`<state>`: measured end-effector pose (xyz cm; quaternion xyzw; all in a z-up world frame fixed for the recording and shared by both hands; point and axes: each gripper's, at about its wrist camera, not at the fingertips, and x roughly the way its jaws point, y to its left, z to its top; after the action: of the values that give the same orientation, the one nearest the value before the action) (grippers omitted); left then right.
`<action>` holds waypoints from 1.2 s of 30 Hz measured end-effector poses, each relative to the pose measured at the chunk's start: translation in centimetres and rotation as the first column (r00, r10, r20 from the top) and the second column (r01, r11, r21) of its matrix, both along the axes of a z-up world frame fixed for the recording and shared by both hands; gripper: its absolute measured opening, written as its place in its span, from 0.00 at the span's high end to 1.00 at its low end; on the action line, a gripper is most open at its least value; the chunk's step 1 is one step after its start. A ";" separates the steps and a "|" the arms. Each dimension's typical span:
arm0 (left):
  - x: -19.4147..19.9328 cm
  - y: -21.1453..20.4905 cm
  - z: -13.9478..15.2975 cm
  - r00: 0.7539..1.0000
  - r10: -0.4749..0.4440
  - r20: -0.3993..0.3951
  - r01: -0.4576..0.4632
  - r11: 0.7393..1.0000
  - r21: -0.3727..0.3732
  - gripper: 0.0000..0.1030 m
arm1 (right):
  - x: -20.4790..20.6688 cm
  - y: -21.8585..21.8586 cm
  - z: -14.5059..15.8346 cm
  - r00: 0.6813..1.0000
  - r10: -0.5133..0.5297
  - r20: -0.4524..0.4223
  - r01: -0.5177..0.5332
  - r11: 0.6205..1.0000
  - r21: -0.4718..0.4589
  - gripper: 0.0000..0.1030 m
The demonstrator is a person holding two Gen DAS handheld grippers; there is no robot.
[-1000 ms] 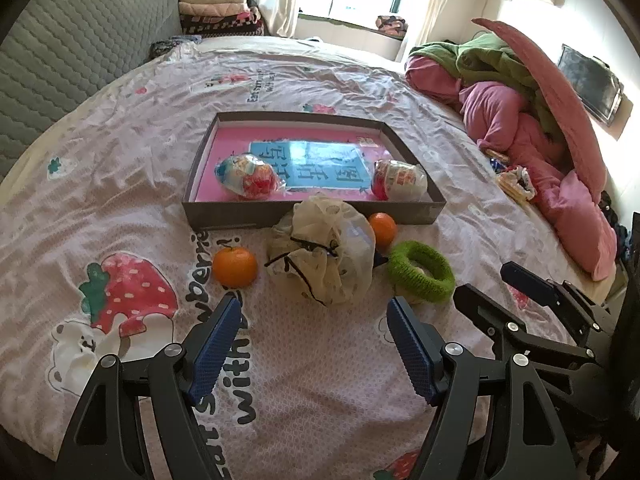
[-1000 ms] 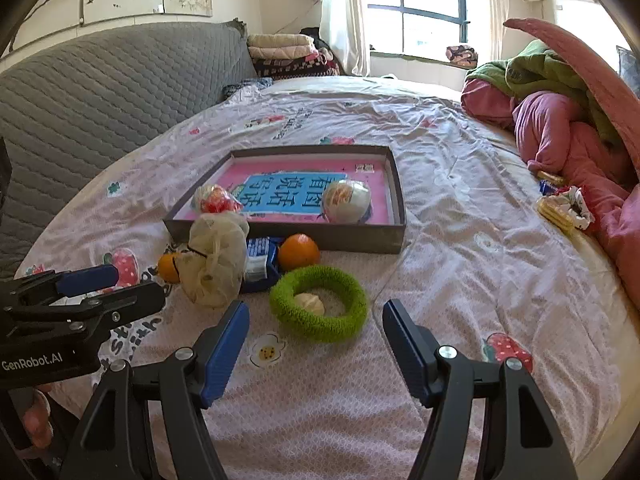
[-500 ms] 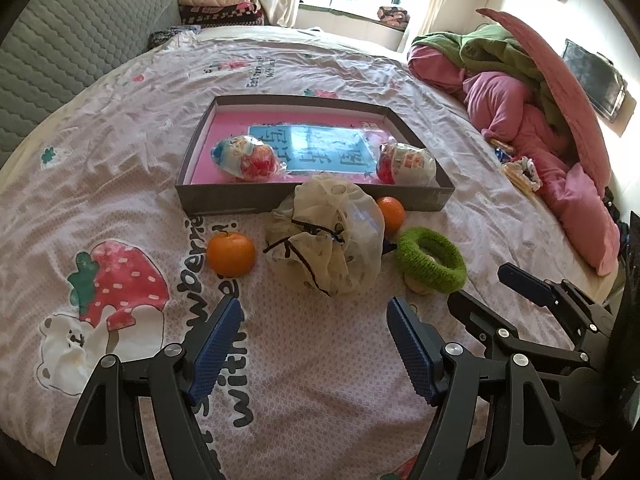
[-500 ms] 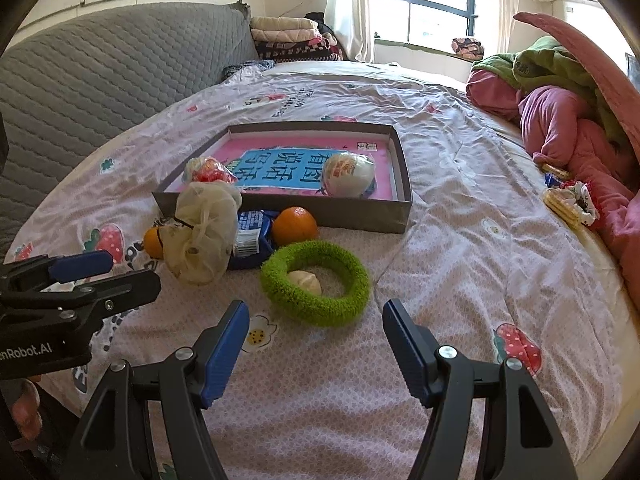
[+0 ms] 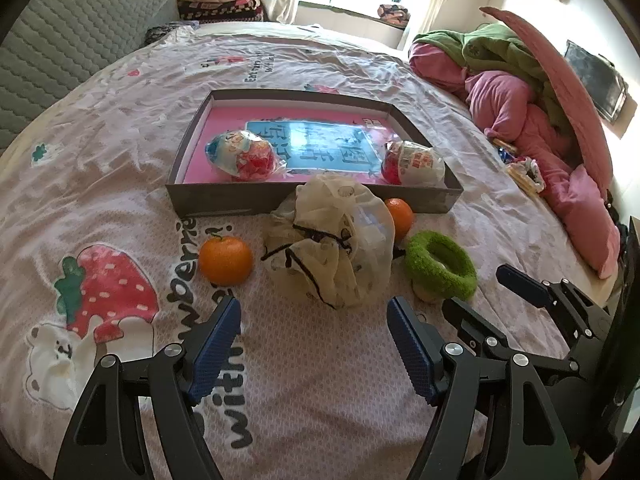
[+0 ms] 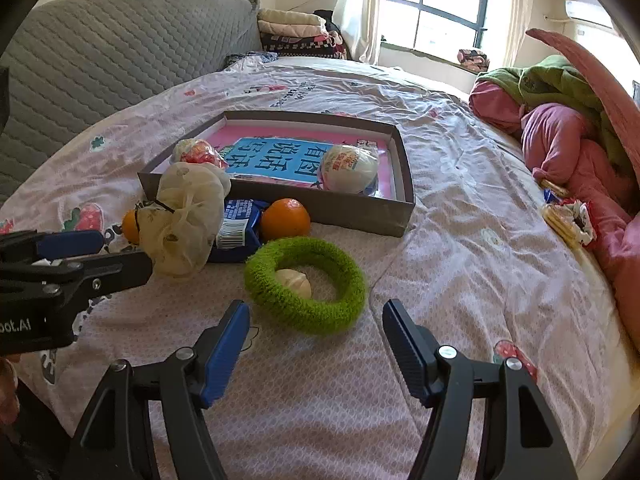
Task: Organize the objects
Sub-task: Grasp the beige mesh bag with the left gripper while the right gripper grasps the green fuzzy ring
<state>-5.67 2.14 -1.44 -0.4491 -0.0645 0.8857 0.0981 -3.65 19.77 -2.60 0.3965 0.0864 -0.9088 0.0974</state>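
Observation:
A shallow grey box (image 5: pixel 224 198) (image 6: pixel 352 216) with a pink floor lies on the bed and holds two wrapped egg toys (image 5: pixel 244 154) (image 6: pixel 350 168). In front of it sit a cream mesh pouch (image 5: pixel 332 240) (image 6: pixel 184 216), two oranges (image 5: pixel 226 260) (image 6: pixel 285 219), a blue packet (image 6: pixel 236 230) and a fuzzy green ring (image 5: pixel 440 266) (image 6: pixel 306 284) around a garlic bulb (image 6: pixel 294 282). My left gripper (image 5: pixel 314 332) stands open just short of the pouch. Close before the green ring my right gripper (image 6: pixel 316 340) is open too, empty.
The bedspread (image 5: pixel 120 184) has strawberry prints and lettering. A pile of pink and green bedding (image 5: pixel 532 92) fills the right side, with a snack wrapper (image 6: pixel 568 216) beside it. A grey quilted headboard (image 6: pixel 100 52) rises at the left. Folded blankets (image 6: pixel 296 32) sit by the window.
Both grippers have sunk and come closer to the objects, which look larger now. Neither gripper's jaws have changed. Nothing on the bed has moved.

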 end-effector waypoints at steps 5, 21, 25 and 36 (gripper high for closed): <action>-1.4 -0.1 -0.6 1.000 0.005 0.007 -0.005 1.000 0.004 0.26 | -0.6 -0.2 -0.3 1.000 0.010 -0.002 -0.010 1.000 0.017 0.42; -3.6 -0.2 -2.4 0.999 -0.004 0.037 0.004 1.000 0.014 0.26 | -1.9 1.1 -0.9 0.998 0.050 0.037 -0.043 0.984 -0.174 0.74; -3.7 -0.3 -2.4 0.999 -0.015 0.030 0.014 0.999 0.043 0.25 | -1.9 1.4 -0.6 0.998 0.053 0.030 -0.046 0.977 -0.208 0.77; -3.6 0.1 -3.2 0.997 -0.066 0.049 0.060 0.991 0.118 0.77 | -1.9 2.1 -0.5 0.997 0.061 0.046 -0.046 0.957 -0.288 0.77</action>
<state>-9.27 2.19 -4.60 -0.4676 -0.1044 0.8648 0.1504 -5.58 21.83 -3.09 0.4004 -0.0383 -0.8976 0.1807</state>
